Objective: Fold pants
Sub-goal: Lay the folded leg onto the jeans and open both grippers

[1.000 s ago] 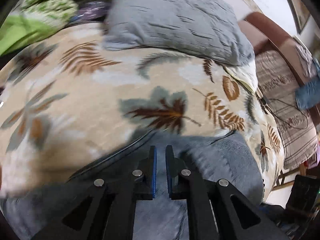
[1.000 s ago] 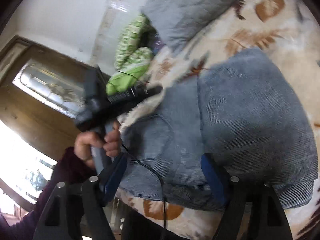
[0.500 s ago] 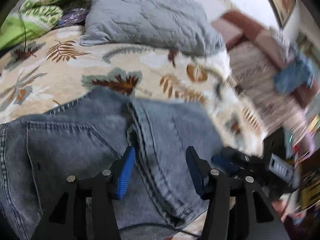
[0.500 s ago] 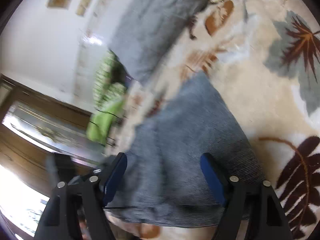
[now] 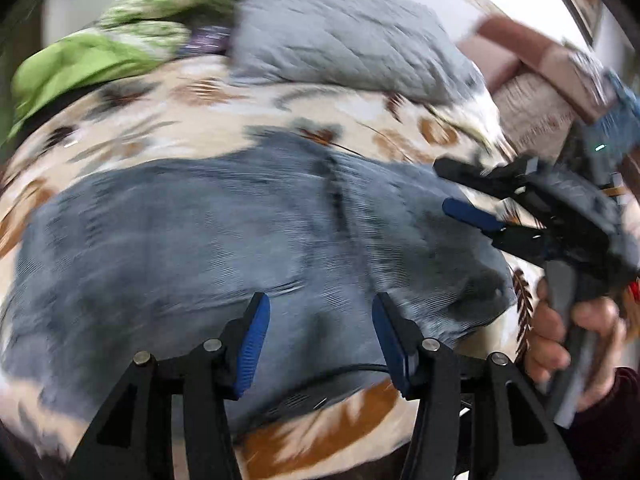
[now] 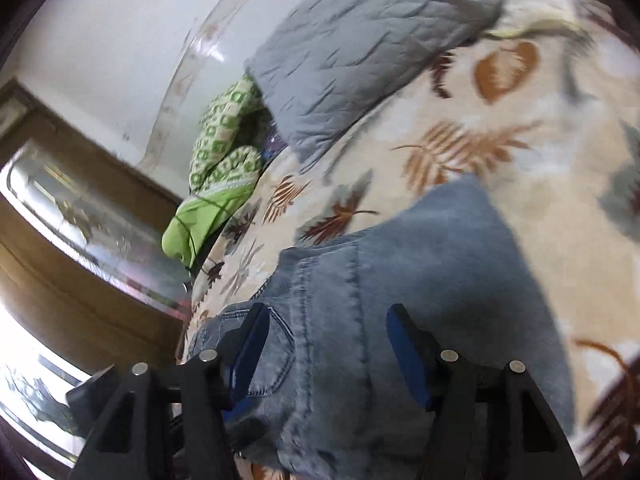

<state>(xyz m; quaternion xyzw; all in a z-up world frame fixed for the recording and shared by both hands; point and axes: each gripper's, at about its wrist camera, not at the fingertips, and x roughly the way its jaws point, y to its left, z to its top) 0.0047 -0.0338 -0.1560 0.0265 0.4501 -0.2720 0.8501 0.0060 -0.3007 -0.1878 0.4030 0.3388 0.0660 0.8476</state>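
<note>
We see the jeans folded in a bundle on the leaf-print blanket, near its front edge. Our left gripper and right gripper both stand spread above the denim, pinching nothing. A gray pillow lies at the blanket's far edge.

Home bedroom, bed under leaf-print blanket, grey quilted pillow at its head, green bedding beside pillow, wooden-framed mirror beyond bed.
</note>
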